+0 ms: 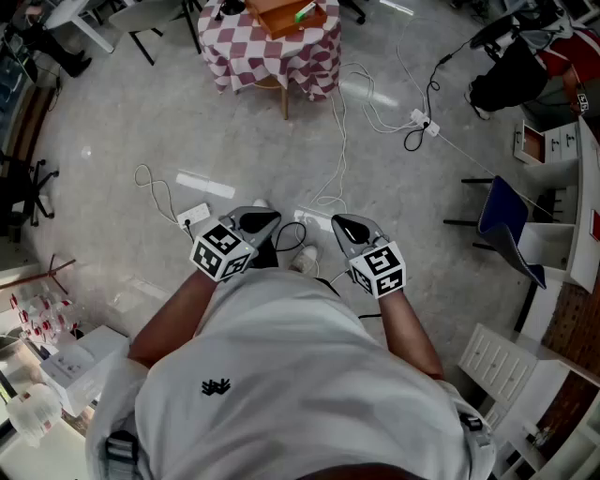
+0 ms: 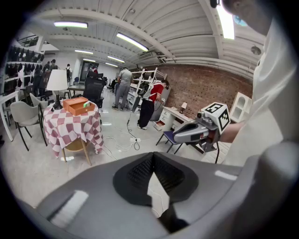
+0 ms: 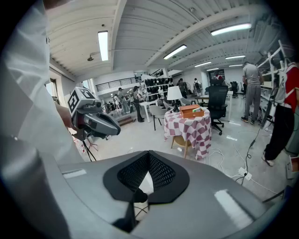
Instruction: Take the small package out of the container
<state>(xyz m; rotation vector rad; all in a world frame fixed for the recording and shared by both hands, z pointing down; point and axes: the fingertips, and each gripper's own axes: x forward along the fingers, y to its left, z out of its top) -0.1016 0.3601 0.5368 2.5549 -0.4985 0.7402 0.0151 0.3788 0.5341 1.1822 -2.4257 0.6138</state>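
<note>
The container is an orange-brown box on a round table with a red-and-white checked cloth, far ahead of me across the floor. Something small and green shows inside it. The left gripper view shows the box at the left, and the right gripper view shows the box right of centre. I hold both grippers close to my chest, well short of the table. My left gripper is shut with nothing in it, its tips meeting. My right gripper is likewise shut and empty.
White cables and a power strip lie on the grey floor between me and the table; another strip lies near my feet. A blue chair stands at the right. A lamp stands on the table. People stand further back.
</note>
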